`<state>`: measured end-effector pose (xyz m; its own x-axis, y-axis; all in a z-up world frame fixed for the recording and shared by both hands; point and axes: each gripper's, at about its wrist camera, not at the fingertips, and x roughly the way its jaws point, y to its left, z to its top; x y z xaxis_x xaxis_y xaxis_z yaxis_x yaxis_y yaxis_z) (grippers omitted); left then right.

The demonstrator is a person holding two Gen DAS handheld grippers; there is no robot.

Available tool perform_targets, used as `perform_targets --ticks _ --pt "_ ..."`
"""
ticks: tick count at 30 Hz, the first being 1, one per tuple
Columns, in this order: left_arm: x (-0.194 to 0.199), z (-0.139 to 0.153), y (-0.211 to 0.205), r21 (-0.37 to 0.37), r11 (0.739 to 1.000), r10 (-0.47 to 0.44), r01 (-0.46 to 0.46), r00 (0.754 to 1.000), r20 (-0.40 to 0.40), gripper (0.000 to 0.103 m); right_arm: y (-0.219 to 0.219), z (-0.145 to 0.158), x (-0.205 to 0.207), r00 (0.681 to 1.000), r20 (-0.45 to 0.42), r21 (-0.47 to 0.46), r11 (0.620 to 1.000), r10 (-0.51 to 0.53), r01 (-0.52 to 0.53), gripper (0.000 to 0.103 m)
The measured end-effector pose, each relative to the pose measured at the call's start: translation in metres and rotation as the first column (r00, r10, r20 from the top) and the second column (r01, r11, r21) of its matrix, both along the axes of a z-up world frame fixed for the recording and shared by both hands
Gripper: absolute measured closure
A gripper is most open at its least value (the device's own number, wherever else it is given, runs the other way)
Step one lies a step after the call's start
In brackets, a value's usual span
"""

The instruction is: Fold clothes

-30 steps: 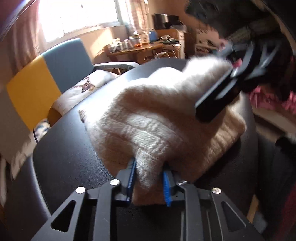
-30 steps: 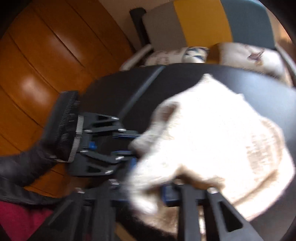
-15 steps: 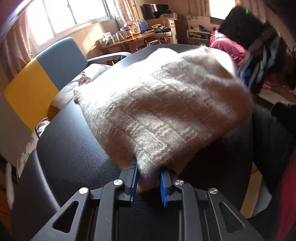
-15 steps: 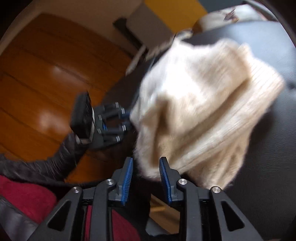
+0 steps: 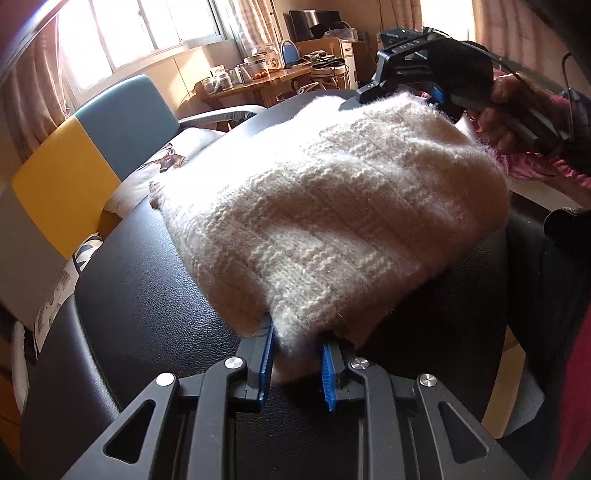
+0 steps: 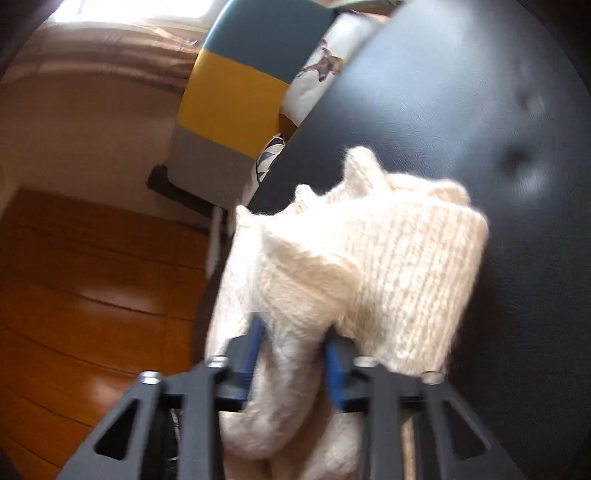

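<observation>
The surface (image 5: 147, 314) is black, grained leather-like padding with a rounded edge; it fills the lower half of the left wrist view and the right side of the right wrist view. Beyond it, at the left of the left wrist view, stands a chair (image 5: 92, 155) with a back in yellow, teal and grey panels and a cushion (image 5: 166, 162) printed with a deer. A bright window (image 5: 140, 33) with curtains occupies the upper left, and a cluttered wooden table (image 5: 258, 83) sits at upper centre. In the right wrist view, orange-brown wooden floor (image 6: 92, 277) fills the lower left.

The cream knitted garment (image 5: 332, 206) lies on the surface in the centre of the left wrist view, folded into a thick bundle. Its long axis runs from the bottom centre of that frame toward the upper right.

My left tool (image 5: 295, 365) is clenched on the near edge of the garment: knit bulges between the blue pads at bottom centre. My right tool (image 6: 291, 365) likewise has cream knit between its blue pads, grasping it, in a blurred frame; the fabric hangs below and rises above the fingers. In the left wrist view that right tool appears at upper right, at the far end of the garment, held by my hand (image 5: 498, 110).
</observation>
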<state>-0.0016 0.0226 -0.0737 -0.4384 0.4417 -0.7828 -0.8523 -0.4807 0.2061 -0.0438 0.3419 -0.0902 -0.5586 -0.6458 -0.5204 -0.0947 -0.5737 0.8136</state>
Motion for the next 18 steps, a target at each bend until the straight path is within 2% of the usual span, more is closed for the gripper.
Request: perform_targets --ticks 3,4,6,8,10,12,15,16,17,18 --pt "-0.003 0.001 0.001 -0.012 1.0 -0.015 0.015 1.0 0.005 0.081 -0.018 0.054 -0.016 0.989 -0.12 0.193 0.979 0.09 -0.066 0.091" --pt "-0.003 0.001 0.001 -0.014 1.0 -0.02 0.021 1.0 0.01 0.08 -0.02 0.073 -0.015 0.982 -0.156 0.282 0.957 0.11 -0.062 0.091" --pt "-0.001 0.002 0.002 -0.018 0.999 -0.034 0.034 0.999 0.015 0.081 -0.013 0.097 -0.015 0.98 -0.159 0.481 0.876 0.124 -0.033 0.091" --pt "0.003 0.002 0.005 -0.021 0.998 -0.055 0.056 0.998 0.021 0.08 0.002 0.07 -0.022 0.992 -0.054 0.524 0.849 0.114 -0.069 0.091" --pt "0.009 0.0 0.011 -0.036 0.996 -0.081 0.082 0.997 0.017 0.08 0.007 0.03 -0.026 0.993 0.049 0.592 0.797 0.108 -0.116 0.091" --pt "0.016 0.001 0.015 -0.047 0.993 -0.108 0.109 0.994 0.024 0.08 0.012 0.006 -0.024 0.994 0.07 0.57 0.814 0.087 -0.112 0.091" --pt "0.025 0.002 0.02 -0.071 0.987 -0.145 0.147 0.989 0.036 0.08 0.02 0.011 -0.016 0.999 0.026 0.552 0.832 0.044 -0.051 0.091" --pt "0.026 0.005 0.019 -0.067 0.986 -0.15 0.153 0.987 0.052 0.08 0.022 0.014 -0.015 0.999 0.011 0.548 0.836 0.035 -0.036 0.089" --pt "0.026 0.009 0.018 -0.061 0.986 -0.153 0.157 0.986 0.071 0.08 0.027 0.019 -0.014 1.0 0.001 0.52 0.854 0.024 -0.021 0.084" --pt "0.024 0.014 0.014 -0.034 0.988 -0.148 0.152 0.983 0.106 0.08 0.035 0.022 -0.014 1.0 -0.008 0.467 0.884 0.013 -0.008 0.075"
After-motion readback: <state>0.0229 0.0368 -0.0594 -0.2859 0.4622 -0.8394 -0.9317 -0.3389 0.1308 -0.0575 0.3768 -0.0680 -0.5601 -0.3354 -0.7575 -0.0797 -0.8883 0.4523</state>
